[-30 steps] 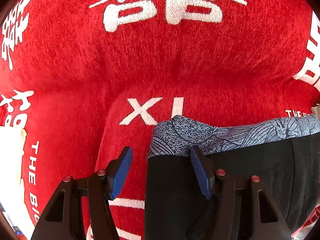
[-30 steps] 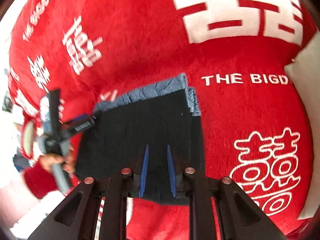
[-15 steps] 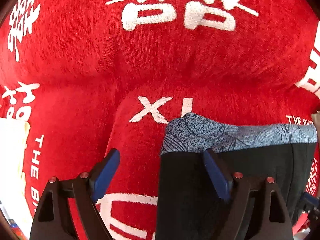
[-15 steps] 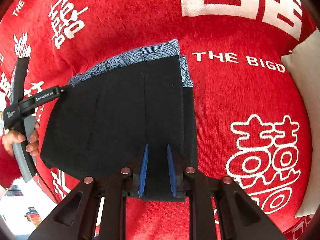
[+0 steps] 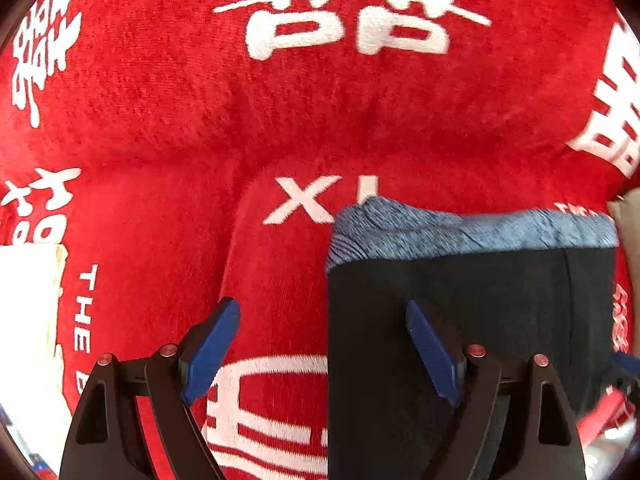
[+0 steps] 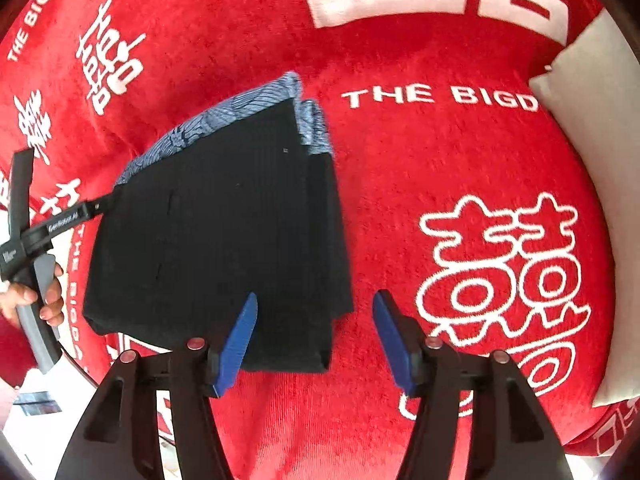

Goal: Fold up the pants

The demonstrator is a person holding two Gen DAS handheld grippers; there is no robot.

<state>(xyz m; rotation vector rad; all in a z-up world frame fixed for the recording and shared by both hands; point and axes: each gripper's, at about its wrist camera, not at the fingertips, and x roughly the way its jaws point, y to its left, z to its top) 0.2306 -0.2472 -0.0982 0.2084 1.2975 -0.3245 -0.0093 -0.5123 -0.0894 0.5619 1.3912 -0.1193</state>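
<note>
The black pants with a blue patterned waistband lie folded into a compact rectangle on the red blanket. In the left wrist view the pants fill the lower right, waistband at the far edge. My left gripper is open, straddling the pants' left edge, empty. My right gripper is open over the pants' near right corner, empty. The left gripper also shows in the right wrist view, at the pants' left side.
The red blanket with white characters and lettering covers the whole surface. A white pillow lies at the right, and a pale cloth at the left edge. The blanket's near edge drops off at lower left.
My right gripper has opened and let go of the pants, which now lie flat. My left gripper has opened wider and drawn back a little.
</note>
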